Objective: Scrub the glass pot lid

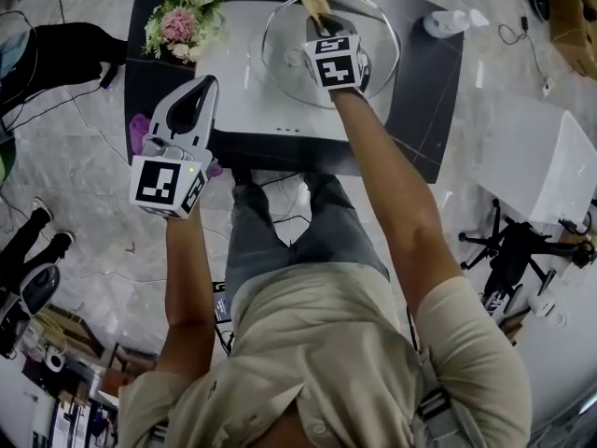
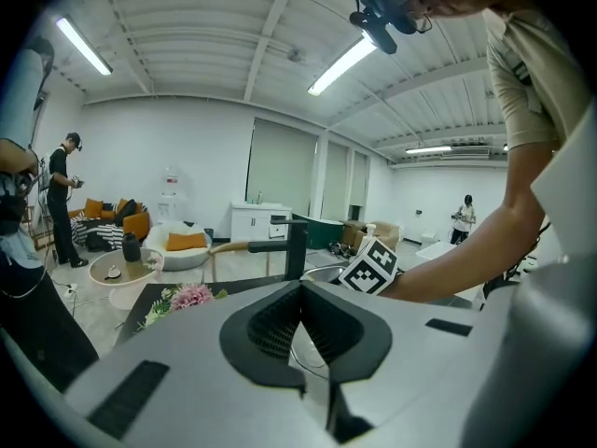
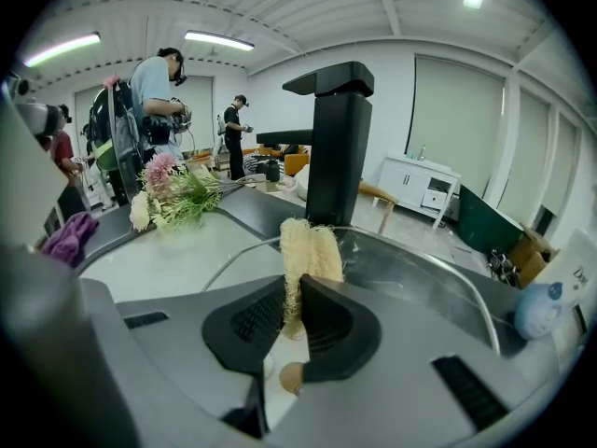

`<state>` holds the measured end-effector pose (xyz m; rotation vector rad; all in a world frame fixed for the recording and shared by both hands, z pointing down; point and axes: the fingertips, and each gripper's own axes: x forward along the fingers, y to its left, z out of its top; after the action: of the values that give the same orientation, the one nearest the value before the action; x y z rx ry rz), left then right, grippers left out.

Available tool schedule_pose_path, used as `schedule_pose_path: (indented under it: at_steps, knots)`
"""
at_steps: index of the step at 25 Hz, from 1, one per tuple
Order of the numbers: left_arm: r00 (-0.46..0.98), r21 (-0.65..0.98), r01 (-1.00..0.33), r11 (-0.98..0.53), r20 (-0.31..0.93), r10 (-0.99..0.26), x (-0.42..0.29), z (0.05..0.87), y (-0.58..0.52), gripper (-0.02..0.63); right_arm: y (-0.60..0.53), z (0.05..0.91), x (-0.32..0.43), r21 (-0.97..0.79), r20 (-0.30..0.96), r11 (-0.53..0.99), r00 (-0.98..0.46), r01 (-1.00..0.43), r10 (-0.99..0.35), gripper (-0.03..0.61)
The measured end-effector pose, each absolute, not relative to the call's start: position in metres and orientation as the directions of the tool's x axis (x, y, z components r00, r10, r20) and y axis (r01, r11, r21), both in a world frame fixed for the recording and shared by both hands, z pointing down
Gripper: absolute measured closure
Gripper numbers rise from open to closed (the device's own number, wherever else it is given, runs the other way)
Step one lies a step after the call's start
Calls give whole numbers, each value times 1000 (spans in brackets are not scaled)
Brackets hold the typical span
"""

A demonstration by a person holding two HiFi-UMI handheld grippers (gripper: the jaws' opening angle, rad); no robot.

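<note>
The round glass pot lid point(image 1: 280, 59) lies on a white board point(image 1: 233, 101) on the dark table point(image 1: 434, 110). My right gripper point(image 1: 320, 24) hangs over the lid, shut on a pale loofah sponge point(image 1: 314, 5) that sticks out past its tip. In the right gripper view the loofah point(image 3: 308, 245) stands upright between the pads of the right gripper point(image 3: 292, 292), with the lid's metal rim point(image 3: 485, 301) beyond. My left gripper point(image 1: 206, 85) is held off the table's near left edge, shut and empty. The left gripper view shows its jaws point(image 2: 299, 286) closed at the tip.
A black faucet point(image 3: 336, 147) rises behind the lid. A bunch of flowers point(image 1: 184, 21) lies at the table's far left, with a purple cloth point(image 1: 140, 127) at the left edge. A white bottle point(image 1: 443, 23) sits far right. People stand in the room beyond.
</note>
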<state>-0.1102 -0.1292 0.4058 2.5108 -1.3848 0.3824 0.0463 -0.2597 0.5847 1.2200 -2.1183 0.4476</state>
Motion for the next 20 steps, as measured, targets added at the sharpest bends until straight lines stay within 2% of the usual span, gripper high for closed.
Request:
schedule_pose_path:
  at_steps: [4, 12, 20]
  knots:
    - [525, 92, -844, -529, 350, -776, -100, 408, -132, 599, -260, 587, 67, 12, 679, 477, -343, -879, -649, 538]
    - [578, 98, -806, -583, 336, -743, -59, 403, -147, 600, -236, 574, 190, 13, 674, 258, -183, -966, -716, 537]
    - [592, 105, -796, -596, 339, -731, -47, 404, -151, 599, -229, 578, 195, 0, 677, 246, -181, -969, -713, 537]
